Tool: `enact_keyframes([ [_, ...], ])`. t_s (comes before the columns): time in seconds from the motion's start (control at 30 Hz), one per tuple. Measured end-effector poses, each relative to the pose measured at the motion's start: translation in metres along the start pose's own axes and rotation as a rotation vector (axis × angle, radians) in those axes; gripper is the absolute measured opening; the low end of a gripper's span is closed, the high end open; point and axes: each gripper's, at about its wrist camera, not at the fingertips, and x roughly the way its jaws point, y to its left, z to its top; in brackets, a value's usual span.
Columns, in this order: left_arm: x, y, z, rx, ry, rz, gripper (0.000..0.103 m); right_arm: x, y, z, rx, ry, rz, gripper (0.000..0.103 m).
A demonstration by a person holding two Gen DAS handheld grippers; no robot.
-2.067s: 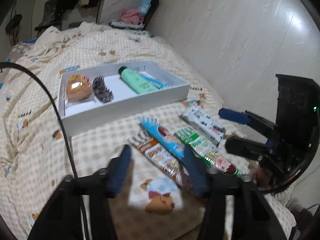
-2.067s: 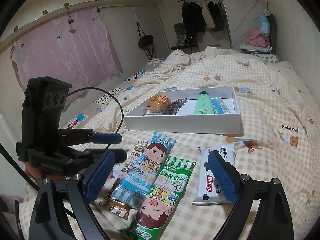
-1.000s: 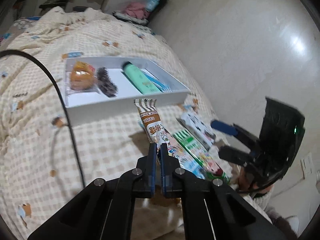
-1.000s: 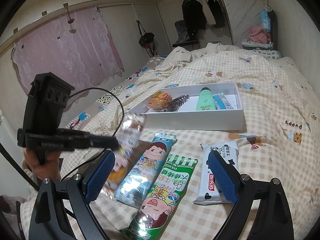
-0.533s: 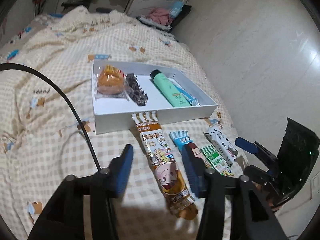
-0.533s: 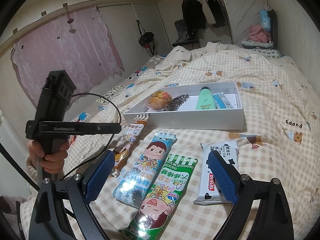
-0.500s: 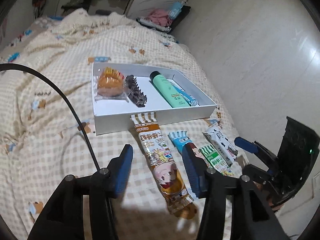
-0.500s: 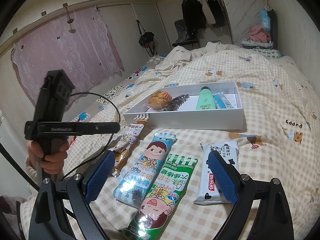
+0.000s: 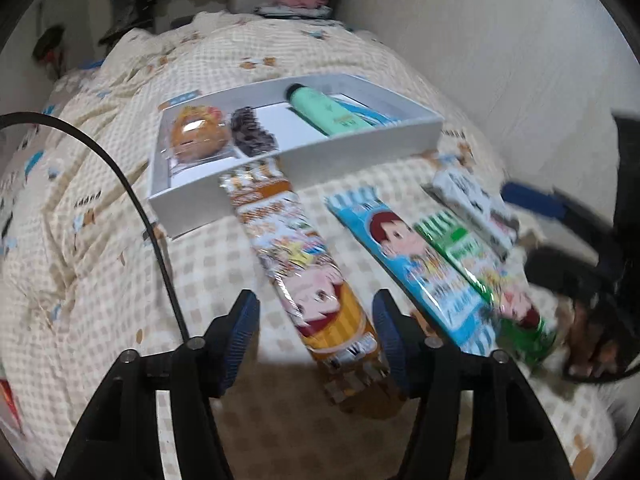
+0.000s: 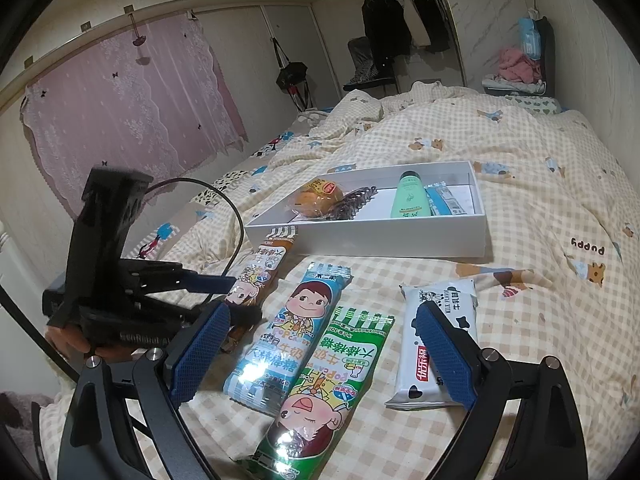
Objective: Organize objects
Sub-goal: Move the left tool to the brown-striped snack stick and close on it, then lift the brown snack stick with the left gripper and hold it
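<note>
The orange snack packet (image 9: pixel 316 280) is being released by the left gripper (image 9: pixel 316 332), whose jaws have just been opening around it; its far end is leaning on the white box (image 9: pixel 360 148) wall. A regrasp and lift into the box seems needed. The right gripper (image 10: pixel 320 356) is being held open, empty.

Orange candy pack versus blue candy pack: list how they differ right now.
The orange candy pack leans its top end on the white box; the blue candy pack lies flat on the bedspread, clear of the box. The orange one sits between the open left gripper jaws, which have just been opening; the blue lies outside them. Both are long cartoon-face packs.
</note>
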Motion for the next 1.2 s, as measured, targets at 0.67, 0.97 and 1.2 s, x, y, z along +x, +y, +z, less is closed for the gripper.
enact_keyframes([
  [0.67, -0.031, -0.023, -0.015, 0.206, -0.063, -0.022, 0.034, 0.001, -0.001, -0.001, 0.004, 0.003, 0.001, 0.095],
  [0.97, -0.013, -0.004, -0.011, 0.146, 0.005, -0.051, 0.044, 0.002, -0.001, -0.001, 0.004, 0.007, 0.004, 0.095],
  [1.2, -0.008, -0.006, -0.012, 0.141, -0.001, -0.038, 0.035, 0.002, -0.001, -0.001, 0.004, 0.007, 0.004, 0.095],
])
